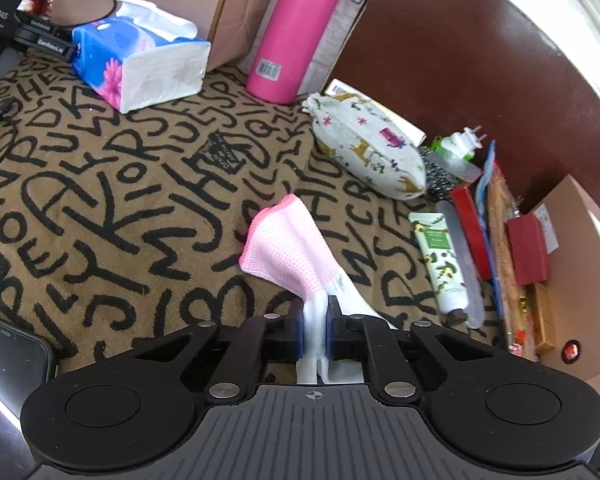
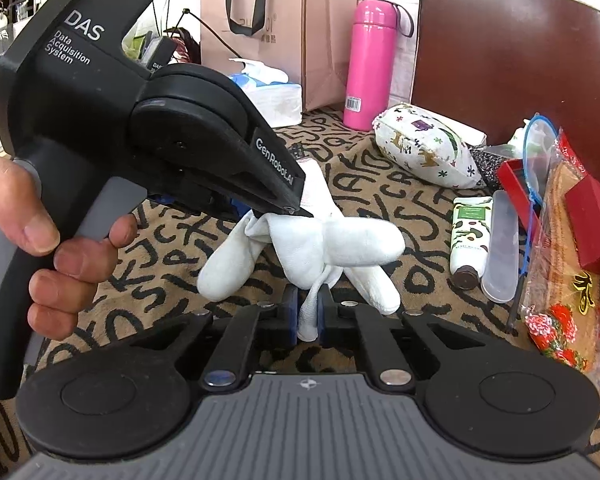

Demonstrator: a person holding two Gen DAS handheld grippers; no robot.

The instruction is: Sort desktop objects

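Both tools grip the same white fabric glove with a pink knitted cuff (image 1: 284, 248), in the lower middle of each frame, lifted a little above the brown letter-patterned cloth (image 1: 120, 184). The left gripper (image 1: 315, 334) is closed on the part just below the cuff. The right gripper (image 2: 308, 320) is closed on one fingertip. The step seems to be handling the glove; next, I think, both hands must carry it together to its place.

Your left gripper (image 1: 315, 326): jaws clamped, pitched downward | Your right gripper (image 2: 308, 320): jaws clamped, pitched downward | Your left hand (image 2: 40, 236): fingers wrapped around the left grip's grey handle.
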